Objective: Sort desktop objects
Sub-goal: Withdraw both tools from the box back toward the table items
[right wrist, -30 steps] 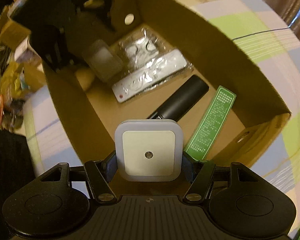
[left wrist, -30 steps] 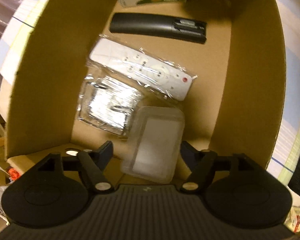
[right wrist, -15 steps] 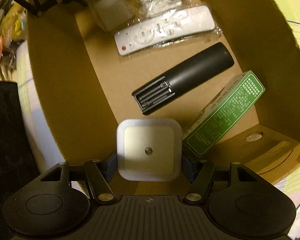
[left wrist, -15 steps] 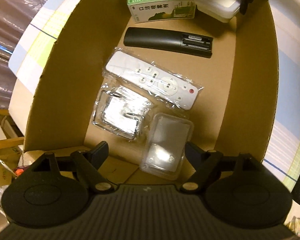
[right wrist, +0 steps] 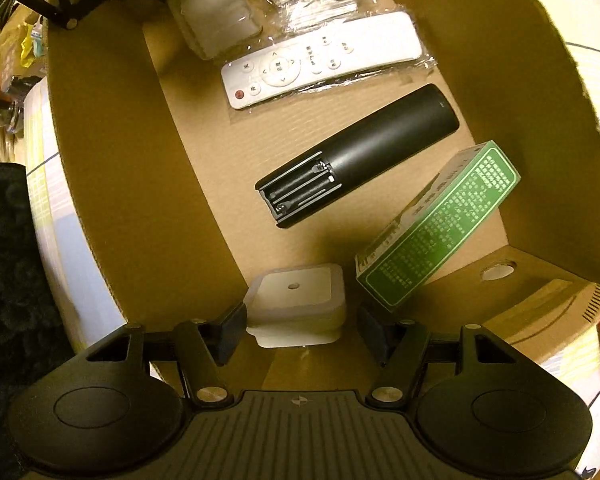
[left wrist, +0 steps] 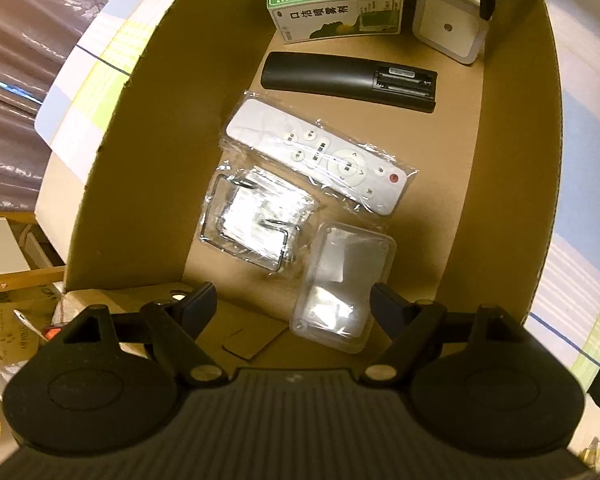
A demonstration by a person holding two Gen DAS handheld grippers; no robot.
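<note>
- Here the cardboard box (right wrist: 112,168) serves as the collecting bin; both grippers point down into it from opposite ends.
- Right gripper (right wrist: 302,330): jaws opening, with the square white night light (right wrist: 298,300) between them. A gap shows at each pad, so the light appears released and resting on the box floor in the near corner, just beside the green carton (right wrist: 440,224).
- Left gripper (left wrist: 294,306): jaws wide and gripping nothing. The clear plastic case (left wrist: 342,284) lies on the floor with its near end between the fingers, apparently just set down there.
- Row along the floor: black remote (left wrist: 348,80) face down with its battery bay uncovered, white remote (left wrist: 320,156) in its wrapper, and a bagged wire item (left wrist: 252,216). They lie roughly parallel, probably to save room.
- Judgement: both hands are at the release step of placing.
</note>
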